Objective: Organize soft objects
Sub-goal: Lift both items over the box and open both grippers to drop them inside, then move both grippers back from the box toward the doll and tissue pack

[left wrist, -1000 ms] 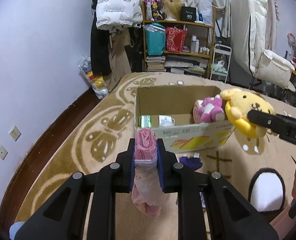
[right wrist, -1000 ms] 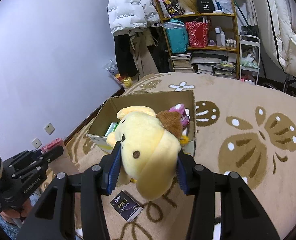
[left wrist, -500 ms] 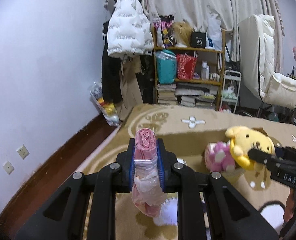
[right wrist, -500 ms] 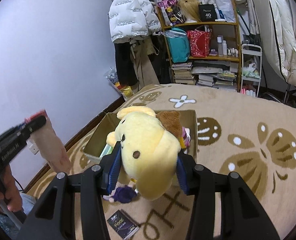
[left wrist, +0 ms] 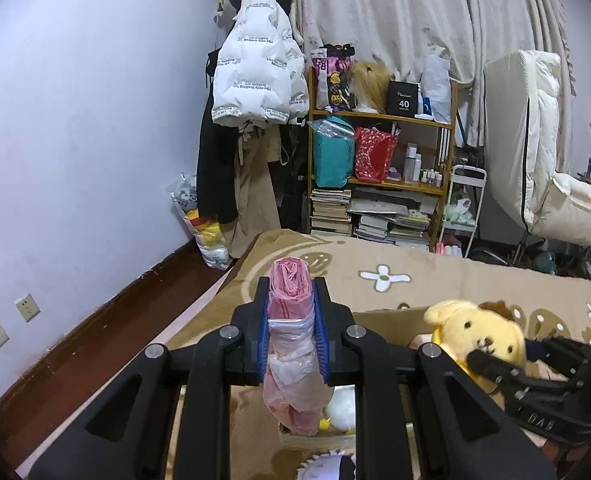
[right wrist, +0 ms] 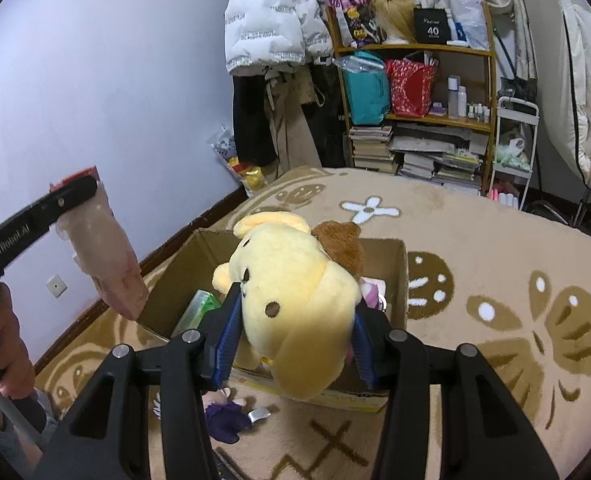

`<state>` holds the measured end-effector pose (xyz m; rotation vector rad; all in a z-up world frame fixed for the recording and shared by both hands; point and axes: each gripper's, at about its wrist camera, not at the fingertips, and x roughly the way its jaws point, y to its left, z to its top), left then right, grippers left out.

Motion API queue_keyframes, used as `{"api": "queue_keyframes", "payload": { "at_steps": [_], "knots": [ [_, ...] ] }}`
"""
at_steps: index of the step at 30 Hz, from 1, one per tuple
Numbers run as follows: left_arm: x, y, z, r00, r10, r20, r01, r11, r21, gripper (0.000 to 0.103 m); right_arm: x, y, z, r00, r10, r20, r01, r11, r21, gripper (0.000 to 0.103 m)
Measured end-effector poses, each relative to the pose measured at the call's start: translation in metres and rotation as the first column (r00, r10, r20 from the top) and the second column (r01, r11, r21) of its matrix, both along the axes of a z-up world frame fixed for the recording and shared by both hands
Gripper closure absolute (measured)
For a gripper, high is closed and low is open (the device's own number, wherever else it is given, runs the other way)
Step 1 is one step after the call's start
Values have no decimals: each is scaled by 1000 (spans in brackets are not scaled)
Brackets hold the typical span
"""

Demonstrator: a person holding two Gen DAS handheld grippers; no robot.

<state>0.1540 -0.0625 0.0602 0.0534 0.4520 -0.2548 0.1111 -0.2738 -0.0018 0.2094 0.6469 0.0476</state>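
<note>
My left gripper (left wrist: pixel 291 320) is shut on a roll of pink plastic bags (left wrist: pixel 291 360), held upright in the air; it also shows in the right wrist view (right wrist: pixel 107 256) at the left, above the box's left corner. My right gripper (right wrist: pixel 295 332) is shut on a yellow plush dog (right wrist: pixel 295 300) with a brown cap, held over the open cardboard box (right wrist: pixel 399 264). The plush also shows in the left wrist view (left wrist: pixel 479 336) at the right. Inside the box I see a green pack (right wrist: pixel 199 308) and a pink plush (right wrist: pixel 369 292), partly hidden.
A purple soft toy (right wrist: pixel 225 416) lies on the patterned rug (right wrist: pixel 495 264) in front of the box. A white plush (left wrist: pixel 341 404) sits below the left gripper. A shelf with books and bags (left wrist: pixel 379 168), hanging coats (left wrist: pixel 255 80) and a white chair (left wrist: pixel 543 152) stand at the back.
My left gripper has risen and tilted up with the bag roll, so the box has dropped out of its view. My right gripper has moved closer over the box with the plush.
</note>
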Motion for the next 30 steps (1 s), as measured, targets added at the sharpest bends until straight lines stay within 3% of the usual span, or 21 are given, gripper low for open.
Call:
{"api": "queue_keyframes", "payload": {
  "at_steps": [8,15,19,24,25,26,28,30],
  "knots": [
    [20,-14,-18,996,-63,-65,61,998,-22,85,14,-1,-11,999,35,15,-35,999,-7,51],
    [27,-37,-50,981,-94,-171,108,991,76,82,19,-2,-15,999,45,1,-45,999,12,49],
    [26,-38,-56,982,-57,-181,75,993,92,81,20,-2,-18,999,52,-9,-51,999,19,44],
    [22,-31,-58,982,-15,-188,37,993,116,63,20,-1,-18,999,51,-18,-50,999,13,37],
    [20,-28,-57,983,-3,-186,26,992,121,50,20,0,-18,998,47,-31,-47,999,1,30],
    [18,-26,-56,984,8,-177,14,992,123,44,19,-1,-16,999,42,-32,-42,999,-7,24],
    [12,-20,-52,986,24,-164,-2,991,134,43,13,-4,-13,999,27,-21,-27,1000,-1,18],
    [9,-15,-49,985,31,-170,-8,991,137,32,7,-6,-9,1000,19,-10,-19,1000,11,13]
  ]
}}
